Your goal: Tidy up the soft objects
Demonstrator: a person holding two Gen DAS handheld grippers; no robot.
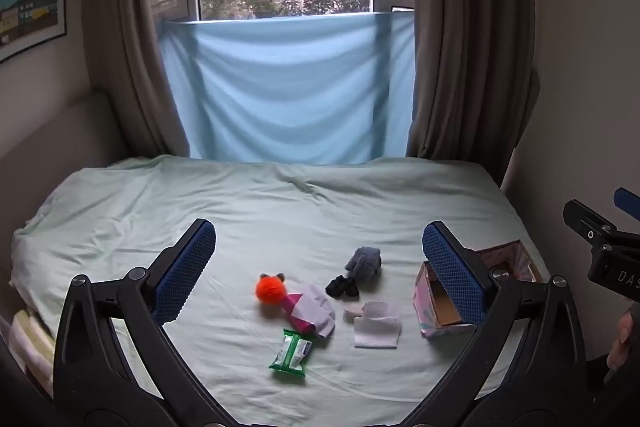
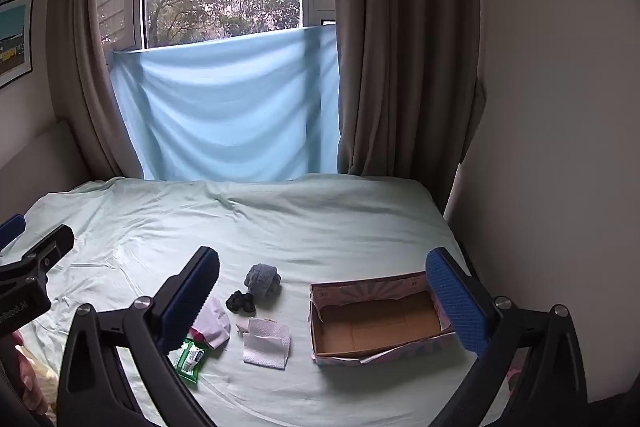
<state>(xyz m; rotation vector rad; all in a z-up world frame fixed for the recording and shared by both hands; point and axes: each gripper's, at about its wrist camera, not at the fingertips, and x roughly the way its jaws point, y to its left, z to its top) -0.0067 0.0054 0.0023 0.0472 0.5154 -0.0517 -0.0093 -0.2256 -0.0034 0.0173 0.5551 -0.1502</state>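
Soft things lie on the pale green bed (image 1: 248,211): an orange pompom (image 1: 271,289), a white and pink cloth (image 1: 314,311), a green wipes pack (image 1: 291,353), a grey rolled sock (image 1: 363,262), a black scrunchie (image 1: 342,286) and a white folded tissue (image 1: 378,323). An open pink cardboard box (image 2: 376,319) stands to their right, empty. My left gripper (image 1: 318,271) is open above the pile. My right gripper (image 2: 322,291) is open, between the pile and the box. The sock (image 2: 262,279), scrunchie (image 2: 240,301) and tissue (image 2: 267,345) show in the right wrist view too.
A blue cloth (image 1: 288,87) hangs under the window between brown curtains (image 1: 452,39). A wall (image 2: 560,147) runs along the bed's right side. Folded linens (image 1: 28,343) sit at the bed's left edge.
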